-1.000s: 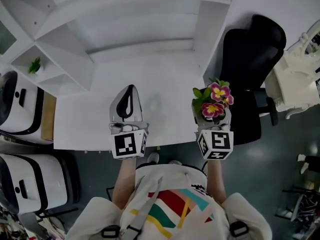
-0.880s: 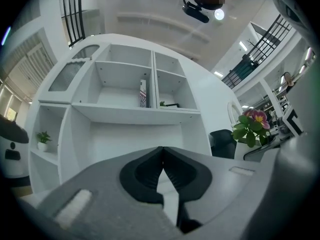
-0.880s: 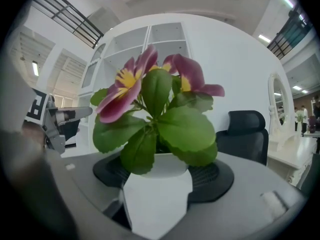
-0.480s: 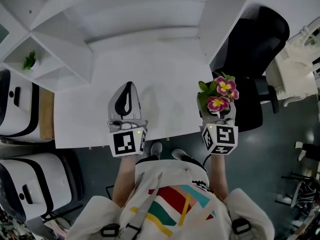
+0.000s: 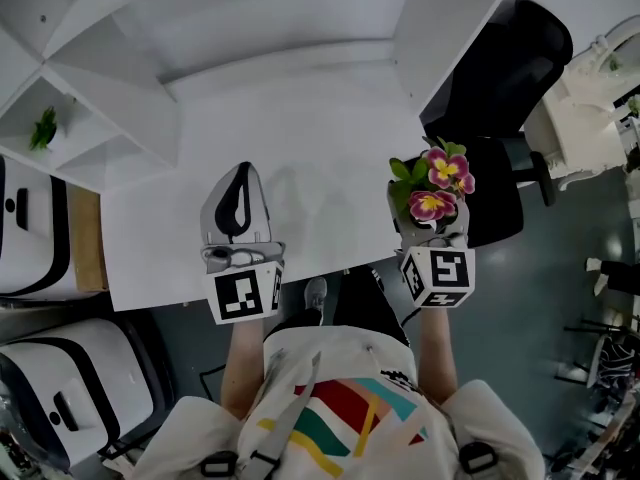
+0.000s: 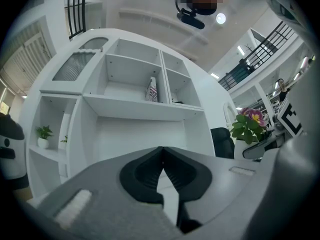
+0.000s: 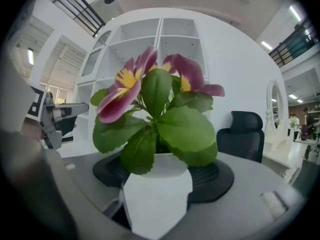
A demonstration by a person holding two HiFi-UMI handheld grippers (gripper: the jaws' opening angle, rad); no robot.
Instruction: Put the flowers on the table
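A small white pot of purple and yellow flowers [image 5: 432, 190] with green leaves sits between the jaws of my right gripper [image 5: 428, 226], which is shut on the pot [image 7: 161, 173]. It hovers at the right edge of the white table [image 5: 300, 158], partly over the black chair. My left gripper [image 5: 232, 200] is over the table's front left part, jaws closed together with nothing between them [image 6: 162, 169]. The flowers [image 6: 248, 124] also show at the right of the left gripper view.
A black office chair [image 5: 500, 88] stands right of the table. White shelving [image 5: 90, 88] rises behind and left of the table, with a small green plant [image 5: 42, 128] in a cubby. White and black machines [image 5: 30, 228] stand at the left on the floor.
Both grippers have shifted slightly in view; the left one sits lower and further left, the right one holds the flowers at the table's right edge, a little higher than before.
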